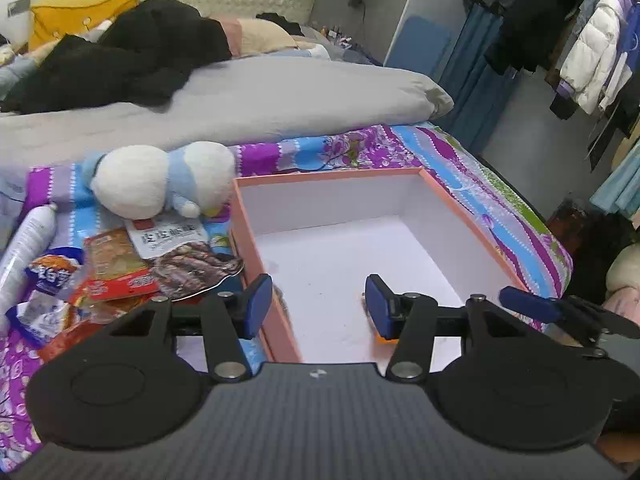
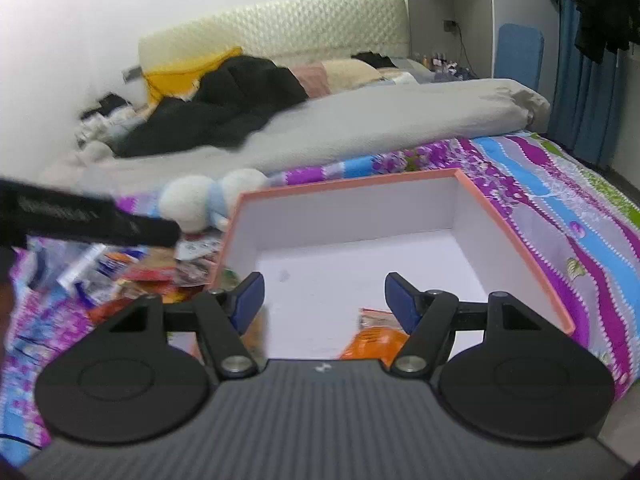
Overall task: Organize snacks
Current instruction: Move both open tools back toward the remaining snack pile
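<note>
A pink box with a white inside sits open on the flowered bedspread; it also shows in the right wrist view. An orange snack packet lies in its near part, and only a sliver of that packet shows in the left wrist view. A heap of snack packets lies left of the box, blurred in the right wrist view. My left gripper is open and empty over the box's near left wall. My right gripper is open and empty above the box, over the orange packet.
A white and blue plush toy lies behind the packets. A white bottle lies at the far left. A grey duvet and dark clothes cover the bed behind. The other gripper's finger reaches in at right.
</note>
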A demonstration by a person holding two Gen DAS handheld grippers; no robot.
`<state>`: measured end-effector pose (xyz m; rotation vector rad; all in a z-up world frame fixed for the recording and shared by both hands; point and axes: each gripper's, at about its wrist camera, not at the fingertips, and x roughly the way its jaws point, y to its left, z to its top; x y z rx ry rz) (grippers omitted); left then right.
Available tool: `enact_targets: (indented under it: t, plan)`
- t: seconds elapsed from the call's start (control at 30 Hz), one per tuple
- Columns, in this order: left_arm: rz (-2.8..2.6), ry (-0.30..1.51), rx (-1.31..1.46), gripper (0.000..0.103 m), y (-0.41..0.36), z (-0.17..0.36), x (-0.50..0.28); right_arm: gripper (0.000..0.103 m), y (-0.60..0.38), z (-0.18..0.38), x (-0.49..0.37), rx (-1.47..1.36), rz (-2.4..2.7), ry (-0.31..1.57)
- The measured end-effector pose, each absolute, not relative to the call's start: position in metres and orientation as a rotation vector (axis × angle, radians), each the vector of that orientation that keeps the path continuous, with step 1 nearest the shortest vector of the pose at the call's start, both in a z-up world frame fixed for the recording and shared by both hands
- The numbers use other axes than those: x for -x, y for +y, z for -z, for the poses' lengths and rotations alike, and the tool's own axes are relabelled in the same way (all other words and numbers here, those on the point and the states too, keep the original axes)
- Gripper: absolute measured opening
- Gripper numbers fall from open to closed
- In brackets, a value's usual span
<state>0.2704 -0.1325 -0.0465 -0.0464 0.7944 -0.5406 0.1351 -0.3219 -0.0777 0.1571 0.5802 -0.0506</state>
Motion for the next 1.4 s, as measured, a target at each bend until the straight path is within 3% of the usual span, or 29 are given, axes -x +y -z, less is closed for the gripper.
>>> enact_targets:
  t: [0.93,1.4]
  plan:
    - [0.431,0.629,0.103,0.057,-0.003,0.038,-0.124,0.069,-0.236,0.083,-0.032,-0.114,-0.061,0.512]
    - [0.336,0.659,0.168,0.061,0.045,0.075,-0.084,0.069,-0.200,0.109,-0.013,-0.081,-0.114,0.541]
